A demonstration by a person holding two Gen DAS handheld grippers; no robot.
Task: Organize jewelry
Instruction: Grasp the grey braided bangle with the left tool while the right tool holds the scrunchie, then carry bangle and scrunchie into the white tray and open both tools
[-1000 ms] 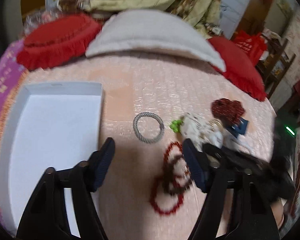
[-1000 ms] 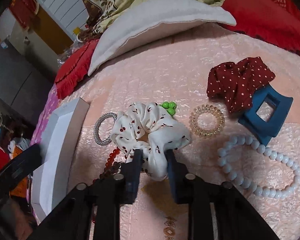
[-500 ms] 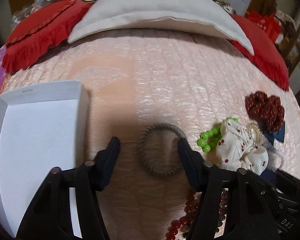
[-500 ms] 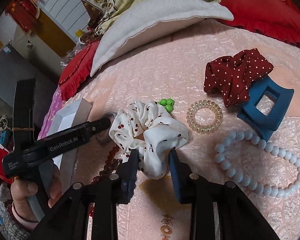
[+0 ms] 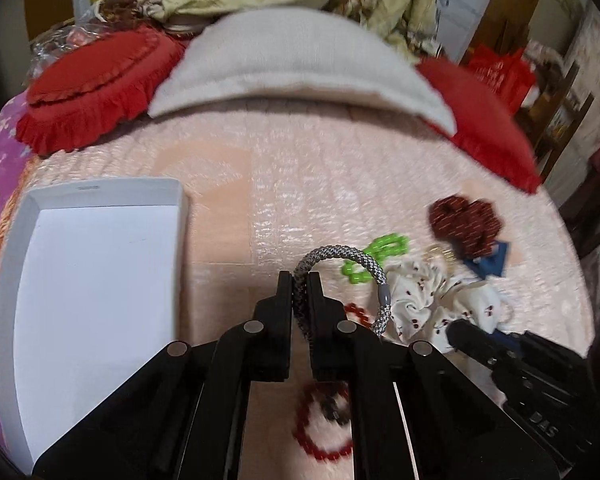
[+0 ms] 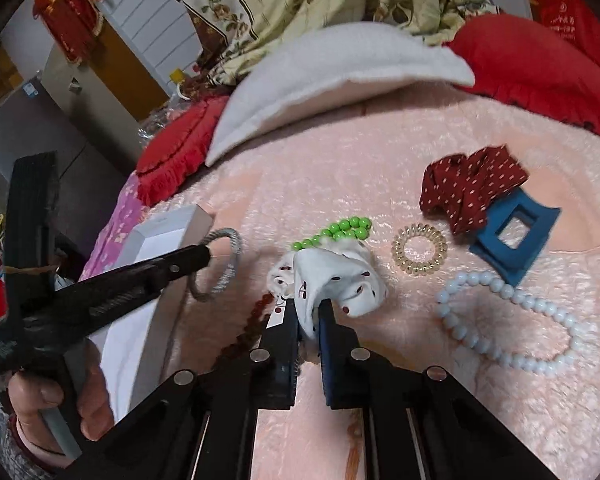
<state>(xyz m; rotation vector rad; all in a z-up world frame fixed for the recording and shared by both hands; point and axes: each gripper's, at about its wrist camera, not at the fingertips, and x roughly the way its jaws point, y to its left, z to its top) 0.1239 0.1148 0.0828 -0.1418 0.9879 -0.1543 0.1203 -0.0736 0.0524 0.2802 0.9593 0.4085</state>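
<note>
Left wrist view: I read the left gripper (image 5: pixel 300 280) as clamped on the grey rope bracelet (image 5: pixel 340 258), its two fingers drawn nearly together with only the cord's thickness between them. The bracelet looped up and to the right of the fingertips (its metal clasp hung on the right side). The white box (image 5: pixel 100 280) lay open on the pink bedspread (image 5: pixel 300 184), to the left of the gripper. A red bead bracelet (image 5: pixel 320 424) lay under the gripper, partly hidden by the linkage. The green bead bracelet (image 5: pixel 376 254), white cherry scrunchie (image 5: pixel 428 300) and dark red scrunchie (image 5: pixel 464 220) sat to the right, blurred. The right gripper's body crossed the lower right corner, its tips hidden.

Right wrist view: I read the right gripper (image 6: pixel 309 316) as clenched on the white cherry scrunchie (image 6: pixel 336 276), a fold of fabric pinched in a narrow gap. The left gripper (image 6: pixel 202 256) entered from the left, holding the grey rope bracelet (image 6: pixel 228 264) beside the white box (image 6: pixel 168 228), whose interior was mostly hidden. The gold coil hair tie (image 6: pixel 419 249), blue claw clip (image 6: pixel 516 236), dark red scrunchie (image 6: pixel 470 188) and white bead necklace (image 6: pixel 512 320) lay to the right, apart from both grippers. The green bead bracelet (image 6: pixel 340 230) touched the scrunchie's far edge.
</note>
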